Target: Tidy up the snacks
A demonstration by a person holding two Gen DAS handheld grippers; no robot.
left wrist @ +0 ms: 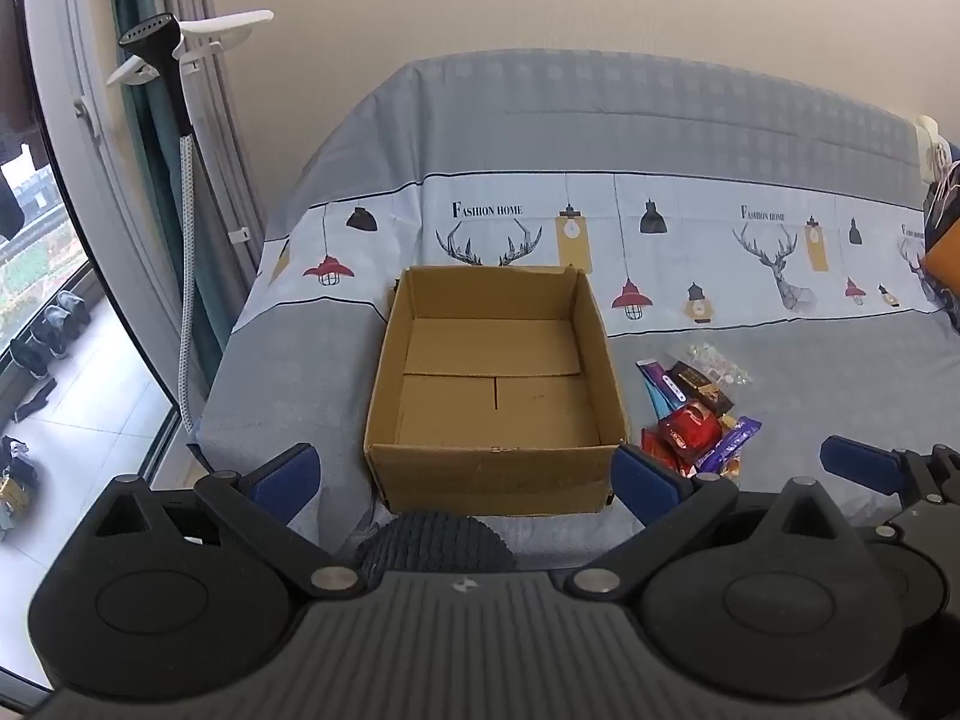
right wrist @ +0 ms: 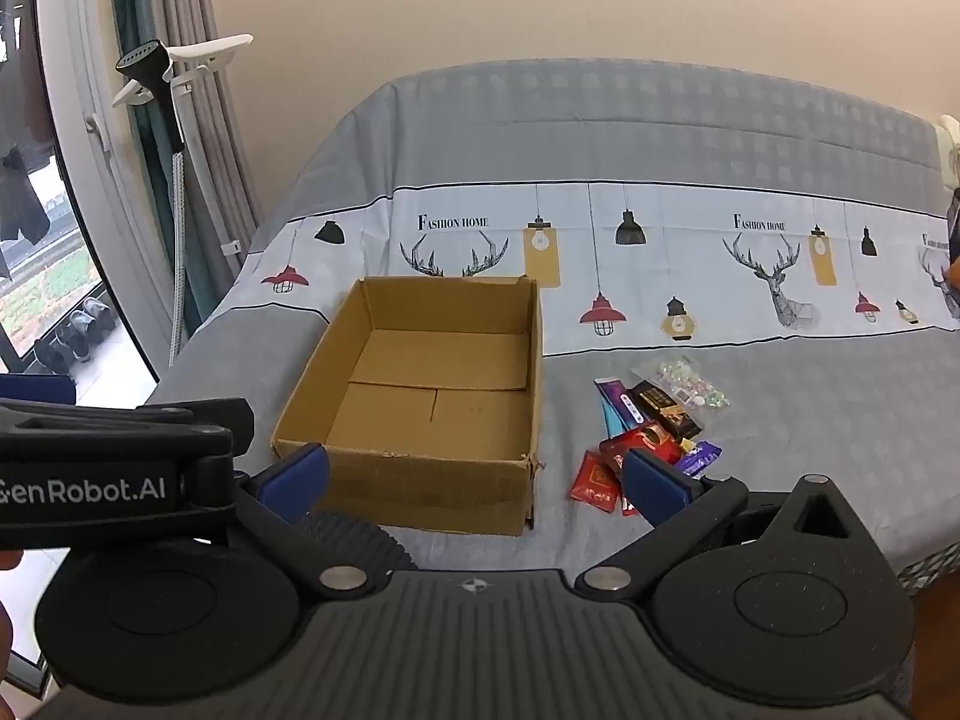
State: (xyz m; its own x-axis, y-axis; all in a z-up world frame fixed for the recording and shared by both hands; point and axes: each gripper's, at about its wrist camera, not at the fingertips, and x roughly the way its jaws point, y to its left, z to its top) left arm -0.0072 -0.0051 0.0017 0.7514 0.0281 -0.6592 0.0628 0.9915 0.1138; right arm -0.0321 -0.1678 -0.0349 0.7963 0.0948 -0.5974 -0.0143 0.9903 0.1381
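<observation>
Snacks (right wrist: 654, 420) lie heaped just right of an empty cardboard box (left wrist: 492, 378) on the bed (left wrist: 660, 138). We find the left gripper (left wrist: 465, 480) and the right gripper (right wrist: 474, 480) both spread wide, holding nothing.

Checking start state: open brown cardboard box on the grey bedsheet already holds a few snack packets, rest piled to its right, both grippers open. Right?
Not quite. The brown cardboard box is empty, as the left wrist view shows. The snack packets all lie piled to its right on the grey bedsheet; left gripper and right gripper are open.
</observation>
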